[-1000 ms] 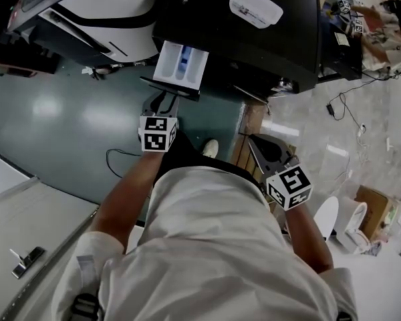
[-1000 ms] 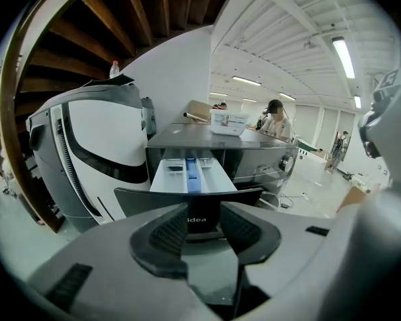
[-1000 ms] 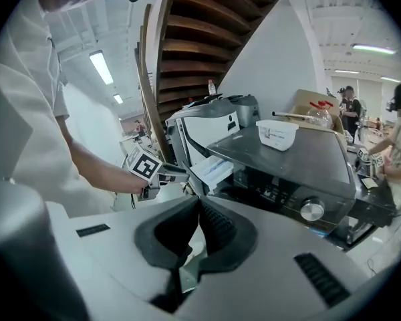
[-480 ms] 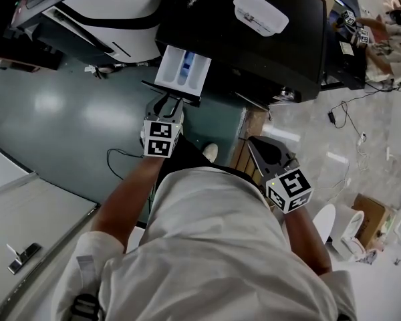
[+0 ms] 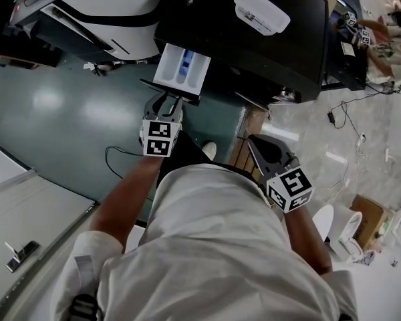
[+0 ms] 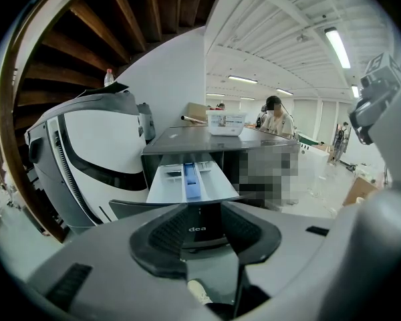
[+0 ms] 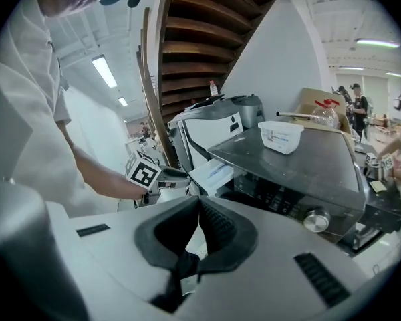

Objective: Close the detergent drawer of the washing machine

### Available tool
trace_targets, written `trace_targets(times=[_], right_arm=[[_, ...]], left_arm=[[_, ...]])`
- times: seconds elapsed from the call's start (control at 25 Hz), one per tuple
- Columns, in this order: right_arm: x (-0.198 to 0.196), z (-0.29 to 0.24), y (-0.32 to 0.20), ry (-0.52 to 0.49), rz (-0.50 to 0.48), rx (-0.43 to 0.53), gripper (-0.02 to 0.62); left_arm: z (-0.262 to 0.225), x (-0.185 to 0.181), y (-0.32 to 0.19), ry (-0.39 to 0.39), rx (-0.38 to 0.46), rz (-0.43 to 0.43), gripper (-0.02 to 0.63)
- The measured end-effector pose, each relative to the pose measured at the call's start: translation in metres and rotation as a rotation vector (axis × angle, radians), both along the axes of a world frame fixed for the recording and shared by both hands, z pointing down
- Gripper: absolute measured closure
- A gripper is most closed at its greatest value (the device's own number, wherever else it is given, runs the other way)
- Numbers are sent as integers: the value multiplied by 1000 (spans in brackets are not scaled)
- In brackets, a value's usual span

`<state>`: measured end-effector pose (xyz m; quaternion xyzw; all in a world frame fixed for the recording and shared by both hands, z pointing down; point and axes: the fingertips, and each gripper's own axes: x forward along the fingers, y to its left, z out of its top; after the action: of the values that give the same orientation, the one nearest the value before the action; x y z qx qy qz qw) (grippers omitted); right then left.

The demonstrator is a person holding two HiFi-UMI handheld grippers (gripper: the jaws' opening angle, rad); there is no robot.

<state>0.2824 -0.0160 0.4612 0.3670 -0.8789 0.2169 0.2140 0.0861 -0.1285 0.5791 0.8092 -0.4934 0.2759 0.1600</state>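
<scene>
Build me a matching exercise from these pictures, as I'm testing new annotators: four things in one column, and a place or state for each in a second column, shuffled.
Things:
1. drawer
2. tub
3. left gripper
4. right gripper

Places or states:
A. jaws together, nothing between them
B. pulled out of the washer
C. jaws apart, at the drawer's front
D. on top of the washer

Pairs: 1-B, 2-D, 3-C, 4-A

white lidded tub [image 5: 261, 10], green floor [image 5: 53, 105], cardboard box [image 5: 367, 212]
</scene>
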Motion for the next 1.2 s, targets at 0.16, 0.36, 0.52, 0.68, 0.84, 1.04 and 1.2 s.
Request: trace_targets(times=[0.16,0.36,0.52,0.68,0.84,1.04,1.2], right_arm=[[-2,-1,-3,0,-7,2,589],[0,0,-6,0,-3,4,589],[1,1,-6,-2,2,2,589],[1,0,-7,-2,8,-3,589],[1,0,-8,-3,16,-1,589],[0,2,-9,3,17,-5,589],[1,1,-13,9,25,0,589]], left_arm=[[0,2,-3,4,-3,-2,451],[0,2,-6,7,-4,-5,451],[-1,3,-9,7,-1,-3,451],[-2,4,-13,8,0,0,451],[-1,4,-14,9,5,3,451],[-2,6,-22,16,3,8,453],[0,7,-31,20,5,6,453]])
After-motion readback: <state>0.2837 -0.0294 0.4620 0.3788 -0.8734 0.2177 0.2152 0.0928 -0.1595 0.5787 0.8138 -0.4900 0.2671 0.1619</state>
